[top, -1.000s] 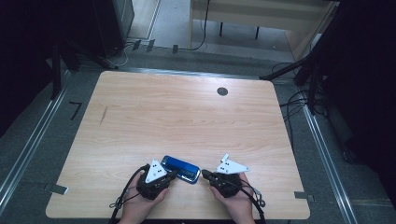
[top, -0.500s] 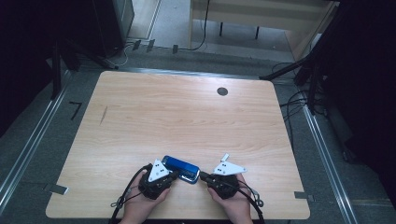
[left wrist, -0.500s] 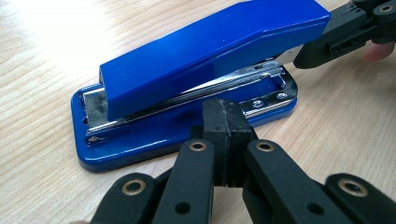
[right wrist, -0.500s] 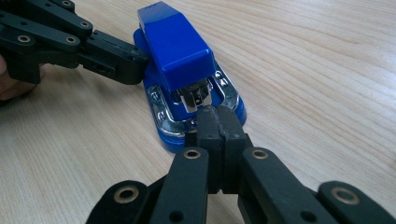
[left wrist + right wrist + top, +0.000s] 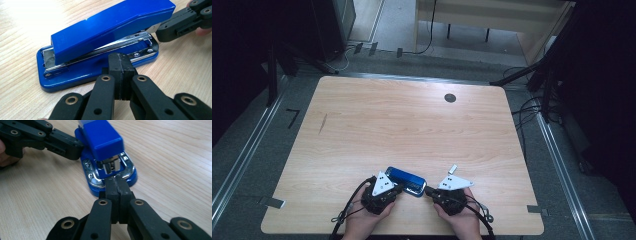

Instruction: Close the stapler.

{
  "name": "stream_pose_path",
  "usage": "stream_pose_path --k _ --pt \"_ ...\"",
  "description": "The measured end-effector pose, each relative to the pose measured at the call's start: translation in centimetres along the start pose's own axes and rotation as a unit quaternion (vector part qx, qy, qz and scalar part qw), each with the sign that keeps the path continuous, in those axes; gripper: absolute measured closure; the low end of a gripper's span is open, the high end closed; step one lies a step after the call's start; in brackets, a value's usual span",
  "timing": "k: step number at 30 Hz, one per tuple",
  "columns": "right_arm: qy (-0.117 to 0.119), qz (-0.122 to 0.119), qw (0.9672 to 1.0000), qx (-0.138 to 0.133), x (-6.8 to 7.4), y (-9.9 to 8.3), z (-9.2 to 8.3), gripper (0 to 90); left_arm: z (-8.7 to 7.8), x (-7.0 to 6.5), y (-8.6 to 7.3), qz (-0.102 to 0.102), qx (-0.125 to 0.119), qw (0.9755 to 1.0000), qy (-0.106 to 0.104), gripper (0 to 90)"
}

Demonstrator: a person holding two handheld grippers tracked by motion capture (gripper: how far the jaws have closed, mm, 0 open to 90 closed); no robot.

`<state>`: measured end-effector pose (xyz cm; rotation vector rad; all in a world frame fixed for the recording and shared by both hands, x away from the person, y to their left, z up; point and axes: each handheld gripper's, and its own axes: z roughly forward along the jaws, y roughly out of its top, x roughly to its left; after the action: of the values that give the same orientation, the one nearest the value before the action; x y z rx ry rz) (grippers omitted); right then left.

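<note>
A glossy blue plastic stapler [image 5: 100, 42] with a chrome metal base plate lies on the pale wood-grain tabletop [image 5: 412, 125]. The left hand-held gripper [image 5: 121, 72], matte black, is clenched empty at its long side; the right hand-held gripper [image 5: 116, 192], likewise clenched, meets its chrome front end.

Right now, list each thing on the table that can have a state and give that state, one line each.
Blue stapler: lying flat on the table, arm raised at the front, not pressed down, metal staple channel exposed.
Left tool: jaws shut together, nothing between them, tip at the long side of the stapler's base.
Right tool: jaws shut together, nothing held, tip at the stapler's front end.
Wooden table: level.
</note>
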<state>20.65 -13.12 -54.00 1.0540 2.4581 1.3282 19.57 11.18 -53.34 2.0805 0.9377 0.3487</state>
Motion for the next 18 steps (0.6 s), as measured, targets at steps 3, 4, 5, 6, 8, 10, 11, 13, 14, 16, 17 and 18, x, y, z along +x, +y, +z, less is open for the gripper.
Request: stream_pose_path --k 3,4,5,6,8,10,11,13,14,16,17,18 --pt "0.002 -0.003 1.0 0.002 0.33 0.05 0.19 90.0 0.1 -0.03 0.06 -0.001 0.005 1.0 -0.007 90.0" --pt "0.003 -0.004 1.0 0.002 0.4 0.02 0.3 90.0 0.1 -0.04 0.06 -0.001 0.005 1.0 -0.007 90.0" --pt "0.003 -0.006 1.0 0.002 0.41 0.0 0.34 90.0 0.11 -0.05 0.05 -0.001 0.004 1.0 -0.007 90.0" --pt "0.002 -0.003 1.0 0.002 0.4 0.02 0.34 90.0 0.11 -0.07 0.05 -0.001 0.004 1.0 -0.007 90.0" --pt "0.003 -0.002 1.0 0.0 0.33 0.1 0.35 90.0 0.12 -0.12 0.04 0.0 0.003 1.0 -0.005 90.0" --pt "0.001 -0.002 1.0 0.0 0.36 0.1 0.35 90.0 0.11 -0.2 0.04 0.003 0.004 1.0 -0.002 90.0" --pt "0.0 -0.003 1.0 0.0 0.38 0.1 0.35 90.0 0.13 -0.25 0.05 0.005 0.005 1.0 -0.003 90.0" --pt "0.001 -0.004 1.0 0.002 0.45 0.15 0.31 90.0 0.15 -0.25 0.07 0.003 0.005 1.0 -0.004 90.0" --pt "0.0 -0.006 1.0 0.001 0.48 0.16 0.32 90.0 0.14 -0.22 0.08 0.004 0.006 1.0 -0.005 90.0" --pt "0.0 -0.004 1.0 0.001 0.48 0.17 0.33 90.0 0.12 -0.21 0.09 0.002 0.003 1.0 -0.004 90.0" --pt "0.0 -0.004 1.0 0.001 0.46 0.19 0.33 90.0 0.1 -0.24 0.08 0.003 -0.001 1.0 -0.001 90.0" --pt "0.001 -0.003 1.0 0.003 0.4 0.24 0.33 90.0 0.08 -0.24 0.07 0.003 -0.005 1.0 -0.001 90.0"
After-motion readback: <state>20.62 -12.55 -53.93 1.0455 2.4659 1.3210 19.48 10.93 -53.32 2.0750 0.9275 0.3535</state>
